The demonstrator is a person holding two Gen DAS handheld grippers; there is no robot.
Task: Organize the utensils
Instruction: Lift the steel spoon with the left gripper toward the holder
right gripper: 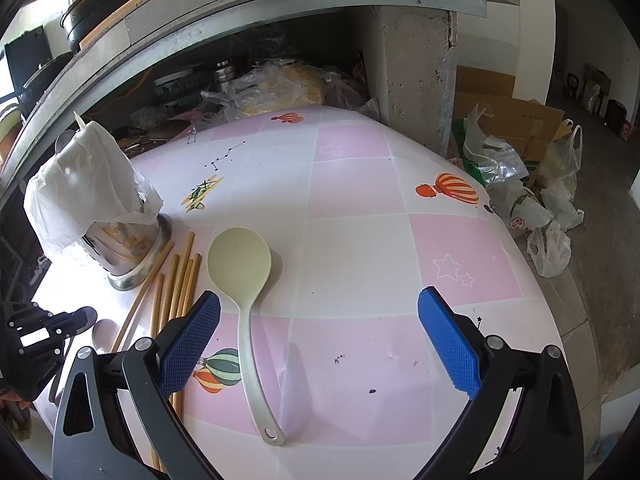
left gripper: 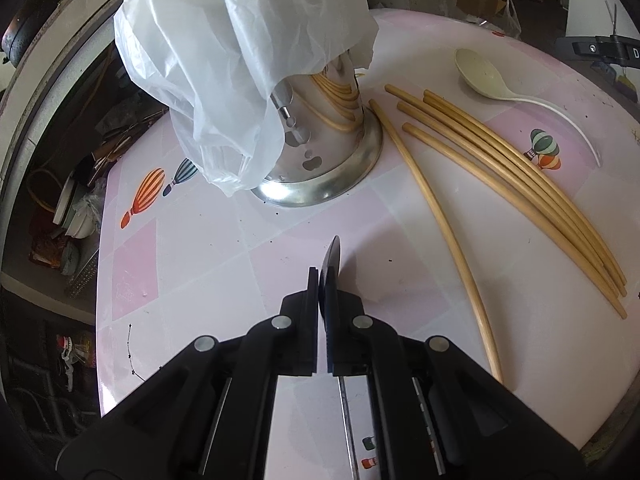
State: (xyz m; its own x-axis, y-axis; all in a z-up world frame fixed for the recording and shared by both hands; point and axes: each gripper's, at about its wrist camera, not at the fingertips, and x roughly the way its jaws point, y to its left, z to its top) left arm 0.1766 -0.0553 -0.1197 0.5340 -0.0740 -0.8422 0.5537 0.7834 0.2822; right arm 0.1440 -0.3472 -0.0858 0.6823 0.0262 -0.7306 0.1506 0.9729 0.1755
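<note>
A: How far along is the sorting?

B: Early, by the look of it. 5 chopsticks (left gripper: 500,184) lie loose on the pink table (left gripper: 248,240), and the cream ladle (right gripper: 244,276) lies flat just right of them. None of those is in the holder yet.

A: And the holder?

B: The steel utensil holder (left gripper: 332,148) stands upright just beyond the chopstick ends, half draped by a white plastic bag (left gripper: 240,52). Several chopsticks already stand inside; the bag hides the rest.

A: The tools?

B: The left gripper (left gripper: 325,276) has its fingers pressed together with nothing between them. The right gripper (right gripper: 320,344) is spread wide and holds nothing, with the ladle handle lying between its blue pads (right gripper: 192,340).
</note>
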